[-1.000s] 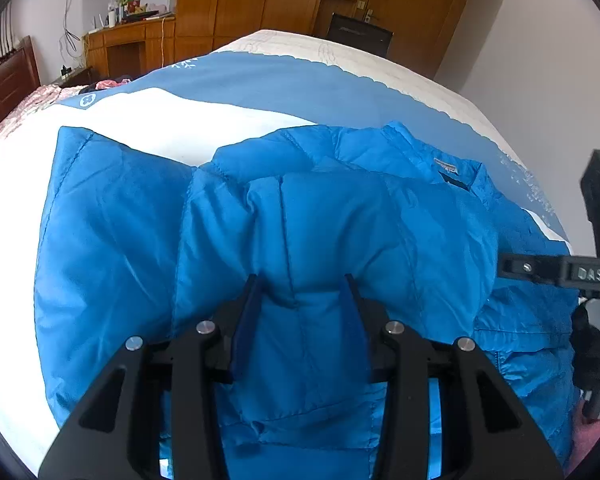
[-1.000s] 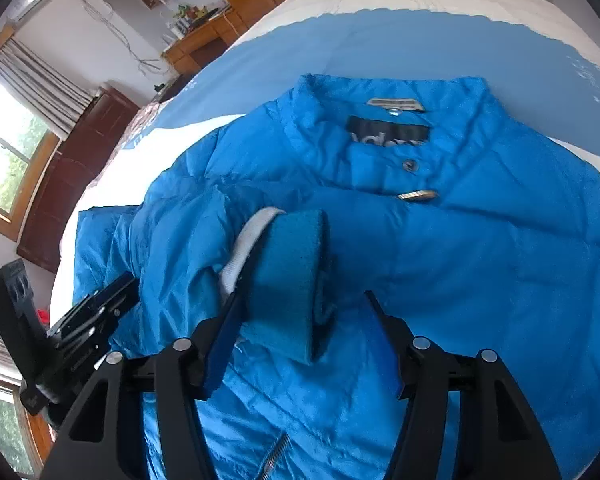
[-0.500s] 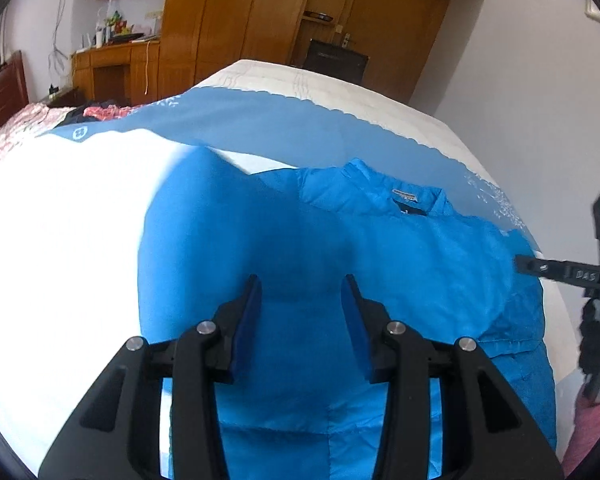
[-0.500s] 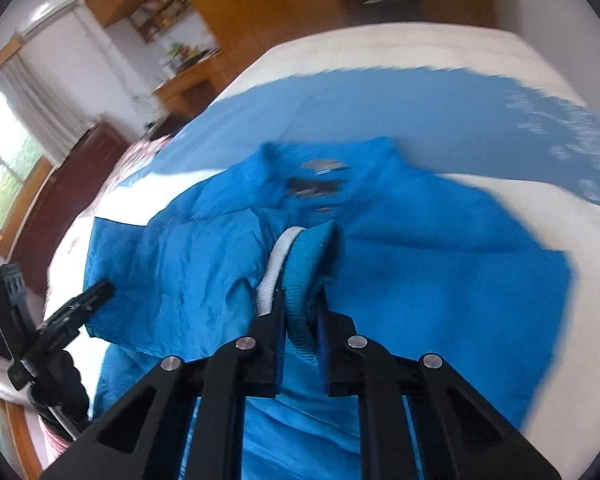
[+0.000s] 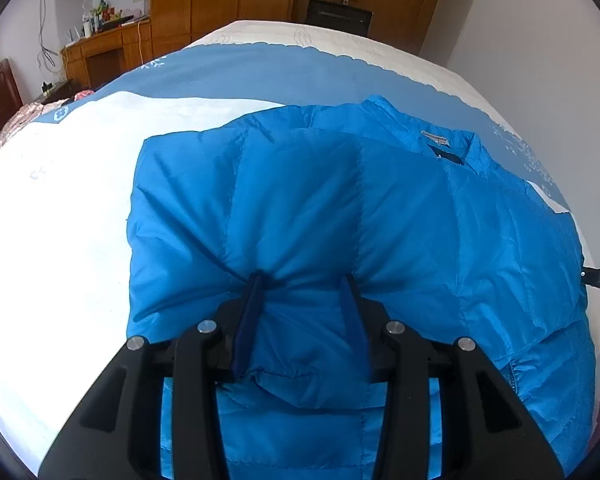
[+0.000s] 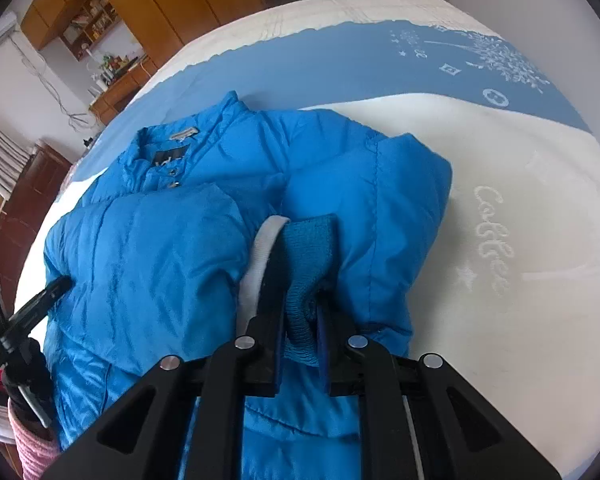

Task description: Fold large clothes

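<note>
Left gripper [image 5: 304,280] clamps a padded fold of blue jacket [image 5: 400,220]. Right gripper [image 6: 300,280] is pinched on its knit cuff [image 6: 306,248]. Bedsheet [image 6: 540,200] script unclear; neck label [image 6: 184,133] illegible.

Your left matte black plastic two-finger gripper [image 5: 304,280] has angular arms with triangular cut-outs, four round silver screw heads across its linkage, and dark blue flat finger pads [image 5: 247,320]. Your right matte black plastic two-finger gripper [image 6: 298,276] is built alike, with the same silver screws and blue pads [image 6: 323,350]. A side bar shows white letters "DAS". A pink knitted sleeve [image 6: 32,452] covers your left wrist.
</note>
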`<state>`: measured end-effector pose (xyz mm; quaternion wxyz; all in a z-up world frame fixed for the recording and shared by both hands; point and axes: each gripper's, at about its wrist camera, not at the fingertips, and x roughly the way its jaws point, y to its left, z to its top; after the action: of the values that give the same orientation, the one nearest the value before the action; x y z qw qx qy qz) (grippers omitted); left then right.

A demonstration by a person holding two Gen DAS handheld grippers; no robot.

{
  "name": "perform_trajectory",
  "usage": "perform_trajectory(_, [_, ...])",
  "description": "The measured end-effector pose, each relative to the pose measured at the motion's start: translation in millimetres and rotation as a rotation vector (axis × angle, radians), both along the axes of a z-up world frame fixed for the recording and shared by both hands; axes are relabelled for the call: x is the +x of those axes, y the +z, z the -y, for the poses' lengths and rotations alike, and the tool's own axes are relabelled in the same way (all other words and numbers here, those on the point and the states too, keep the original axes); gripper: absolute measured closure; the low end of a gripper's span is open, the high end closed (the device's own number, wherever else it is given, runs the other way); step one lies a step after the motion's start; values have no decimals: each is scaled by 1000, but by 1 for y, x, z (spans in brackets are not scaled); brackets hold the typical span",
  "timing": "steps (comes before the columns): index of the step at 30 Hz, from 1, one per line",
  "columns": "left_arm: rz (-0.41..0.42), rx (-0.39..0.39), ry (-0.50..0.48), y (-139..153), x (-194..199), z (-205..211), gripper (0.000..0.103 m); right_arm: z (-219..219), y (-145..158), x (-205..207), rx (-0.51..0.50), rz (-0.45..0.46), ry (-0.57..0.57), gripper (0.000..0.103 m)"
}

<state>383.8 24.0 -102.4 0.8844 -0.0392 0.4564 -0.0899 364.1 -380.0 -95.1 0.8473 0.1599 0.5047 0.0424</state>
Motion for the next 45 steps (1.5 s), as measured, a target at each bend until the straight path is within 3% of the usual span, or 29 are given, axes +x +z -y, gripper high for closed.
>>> perform_trajectory(4, [-18,-16,16,8,0,-4,63,-4,18,-13,-42,24,-14,83])
perform_trajectory(8, [36,-27,50,39,-12,3,63,-19,64,-37,-157,172,-44,82])
perform_trajectory(11, [57,-31,43,52,-16,21,63,-40,77,-31,-90,197,28,82])
perform_trajectory(15, [72,26,-3,39,-18,57,63,-80,63,-15,-108,203,87,82])
perform_trajectory(21, [42,84,-43,0,-16,66,63,-107,7,0,-184,80,131,84])
perform_trajectory(26, [31,95,-48,-9,-14,67,63,-123,-5,-9,-294,110,118,85])
perform_trajectory(30, [16,103,-36,3,-14,67,64,-104,9,-11,-169,113,97,85])
perform_trajectory(32, [30,48,-41,17,-12,65,64,-102,25,-10,-161,160,94,85])
perform_trajectory(36, [57,46,-45,33,9,76,62,-100,43,13,-126,171,77,85])
perform_trajectory(40, [40,79,-34,20,38,84,63,-97,29,43,-167,147,26,85])
perform_trajectory(45, [22,83,-68,0,52,84,62,-90,-3,57,-122,85,33,88])
